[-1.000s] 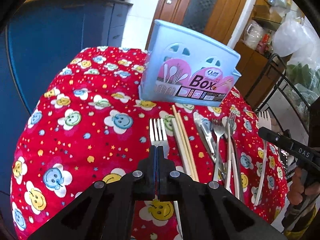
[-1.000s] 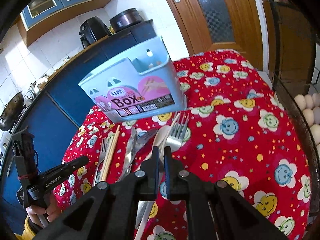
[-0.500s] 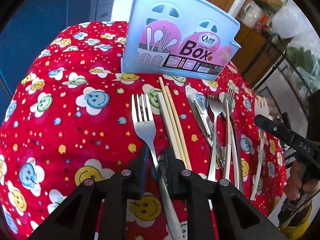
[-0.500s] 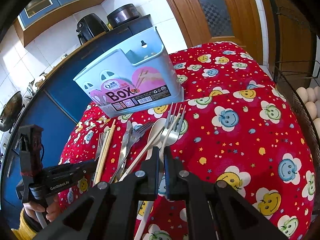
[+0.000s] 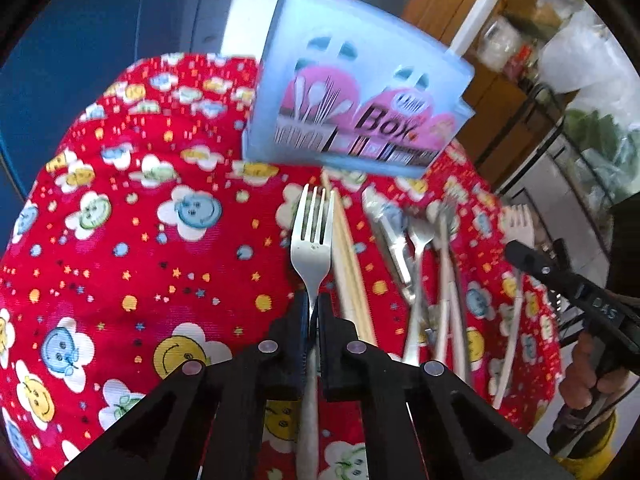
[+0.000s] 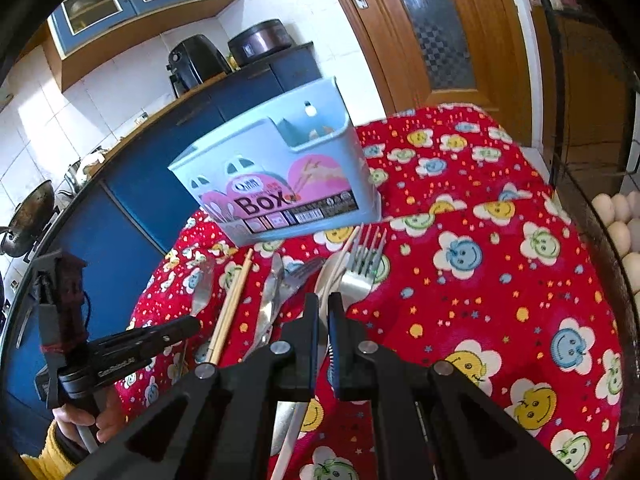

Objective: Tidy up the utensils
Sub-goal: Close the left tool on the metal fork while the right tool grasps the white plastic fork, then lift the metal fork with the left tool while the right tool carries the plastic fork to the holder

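Now your left gripper [image 5: 314, 308] is pinching the neck of the silver metal fork [image 5: 312, 240], tines pointing at the pale blue plastic utensil box [image 5: 356, 104] just beyond; this looks like the pick-up step, so next lift it clear of the wooden chopsticks [image 5: 348, 256] and drop it into the box's open top. Your right gripper [image 6: 323, 312] is pressed onto a white-handled fork [image 6: 360, 276], also just before the box.
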The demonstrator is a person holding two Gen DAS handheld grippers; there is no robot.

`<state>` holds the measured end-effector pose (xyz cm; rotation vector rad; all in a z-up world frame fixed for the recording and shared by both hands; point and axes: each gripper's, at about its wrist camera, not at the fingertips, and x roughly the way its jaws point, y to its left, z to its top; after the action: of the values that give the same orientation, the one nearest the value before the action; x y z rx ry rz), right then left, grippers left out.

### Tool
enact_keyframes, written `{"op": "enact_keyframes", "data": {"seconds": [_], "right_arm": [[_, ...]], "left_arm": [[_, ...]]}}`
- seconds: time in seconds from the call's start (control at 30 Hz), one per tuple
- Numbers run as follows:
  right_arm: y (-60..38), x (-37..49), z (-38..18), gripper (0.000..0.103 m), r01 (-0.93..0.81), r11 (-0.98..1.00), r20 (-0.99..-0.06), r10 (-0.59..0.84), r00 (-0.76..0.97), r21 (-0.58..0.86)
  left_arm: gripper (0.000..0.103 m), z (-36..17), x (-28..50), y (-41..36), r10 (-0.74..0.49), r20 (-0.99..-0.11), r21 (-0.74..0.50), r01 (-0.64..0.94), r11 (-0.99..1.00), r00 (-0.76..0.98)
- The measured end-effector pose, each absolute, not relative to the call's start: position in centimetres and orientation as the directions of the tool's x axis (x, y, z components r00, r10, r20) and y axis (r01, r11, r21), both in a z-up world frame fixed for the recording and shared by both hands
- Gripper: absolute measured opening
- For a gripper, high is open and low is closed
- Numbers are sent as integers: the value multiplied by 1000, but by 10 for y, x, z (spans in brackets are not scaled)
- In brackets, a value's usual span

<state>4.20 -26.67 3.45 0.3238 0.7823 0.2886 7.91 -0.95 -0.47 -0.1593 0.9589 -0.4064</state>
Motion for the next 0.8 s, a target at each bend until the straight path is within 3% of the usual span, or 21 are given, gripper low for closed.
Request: {"op": "enact_keyframes", "data": {"seconds": [0.53,0.8], "right_arm": [[-254,35,73,6,-161,938,-577,319,752,308],[-252,39,85,6,-164,943,-562,306,768,289]], "left_arm": [[4,68,44,7,-448,-500,-319,323,891,741],[4,100,49,10,-450,-437,-302,345,889,778]]}}
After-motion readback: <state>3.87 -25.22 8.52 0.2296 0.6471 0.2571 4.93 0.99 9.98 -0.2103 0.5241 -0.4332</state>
